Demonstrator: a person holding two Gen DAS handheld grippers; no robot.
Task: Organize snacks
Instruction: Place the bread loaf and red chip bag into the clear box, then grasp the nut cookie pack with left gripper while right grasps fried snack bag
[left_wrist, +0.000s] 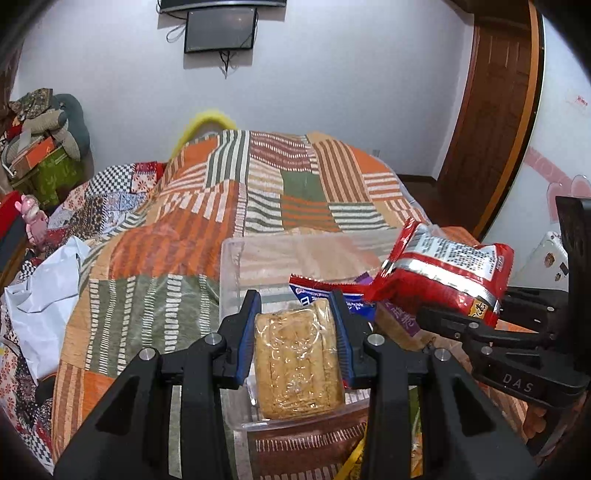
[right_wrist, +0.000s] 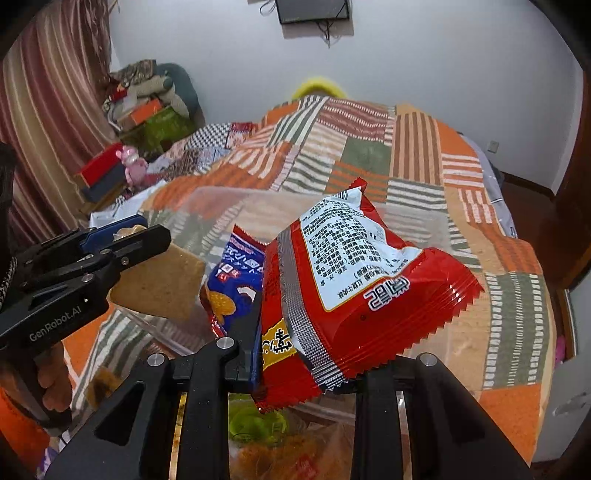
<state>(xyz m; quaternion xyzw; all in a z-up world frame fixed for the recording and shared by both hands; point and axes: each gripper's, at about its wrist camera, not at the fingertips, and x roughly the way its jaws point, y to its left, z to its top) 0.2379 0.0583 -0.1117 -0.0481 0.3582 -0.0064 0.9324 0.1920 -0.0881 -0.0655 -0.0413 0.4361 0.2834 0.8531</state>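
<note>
A clear-wrapped tan cake bar (left_wrist: 299, 358) sits low in the centre of the left wrist view, pinched between the blue pads of the left gripper (left_wrist: 297, 306), above a clear plastic bin (left_wrist: 231, 266). To its right, the red snack packet (left_wrist: 443, 277) hangs by one edge from the right gripper (left_wrist: 458, 321), whose jaws are pressed onto it. In the right wrist view that packet fills the middle of the frame. Inside the bin lies a blue and red biscuit packet (right_wrist: 236, 284). The bin rests on a bed under a patchwork quilt (left_wrist: 177, 236) of orange, green and striped squares that covers most of both views. Behind is a pale wall with a dark screen (left_wrist: 220, 30) at upper centre, a brown wooden door (left_wrist: 491, 110) at right, and piled boxes (left_wrist: 40, 158) at left.
</note>
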